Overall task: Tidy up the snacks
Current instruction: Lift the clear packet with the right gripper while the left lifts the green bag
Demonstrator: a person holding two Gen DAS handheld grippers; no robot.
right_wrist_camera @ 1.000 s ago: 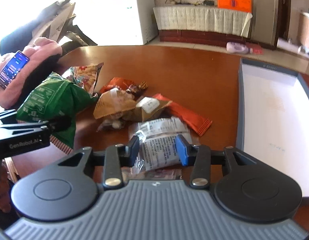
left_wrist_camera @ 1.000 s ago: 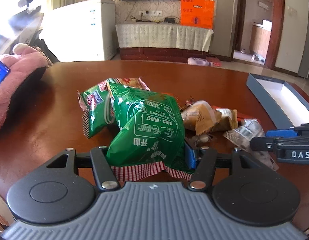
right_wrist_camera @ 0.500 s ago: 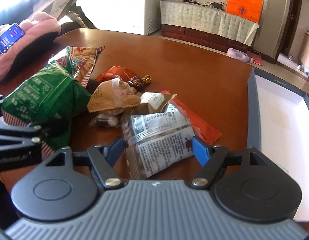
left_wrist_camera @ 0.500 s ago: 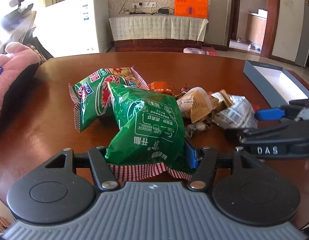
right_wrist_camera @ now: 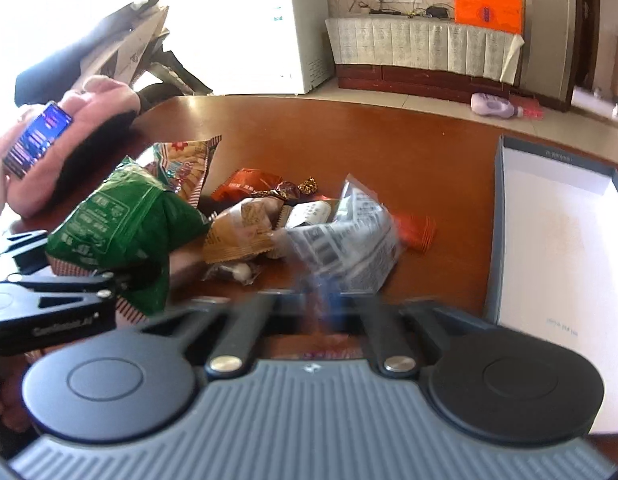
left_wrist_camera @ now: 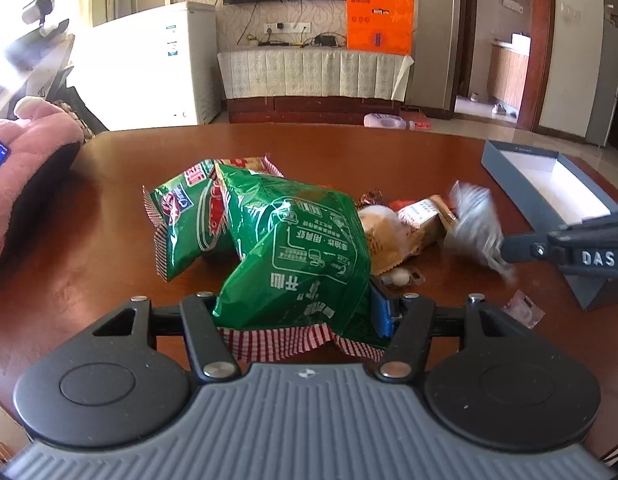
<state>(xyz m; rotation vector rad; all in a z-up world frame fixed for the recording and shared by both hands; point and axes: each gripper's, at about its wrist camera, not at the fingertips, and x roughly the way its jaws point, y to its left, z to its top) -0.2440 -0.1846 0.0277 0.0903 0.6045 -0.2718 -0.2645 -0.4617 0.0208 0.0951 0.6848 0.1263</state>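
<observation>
Right wrist view shows the right tongs (right_wrist_camera: 329,304) clenched on a corner of the clear printed packet (right_wrist_camera: 349,240), their jaws having just snapped together on it; the packet hangs above the worktop (right_wrist_camera: 309,136) beside the snack heap, near the open box (right_wrist_camera: 549,240) at the right edge. Its long axis slants up and away from the tongs. So thin a pinch could slip and drop it short of the box. The left tongs (left_wrist_camera: 293,304) grip the green bag (left_wrist_camera: 297,248), which could drag its neighbours.
</observation>
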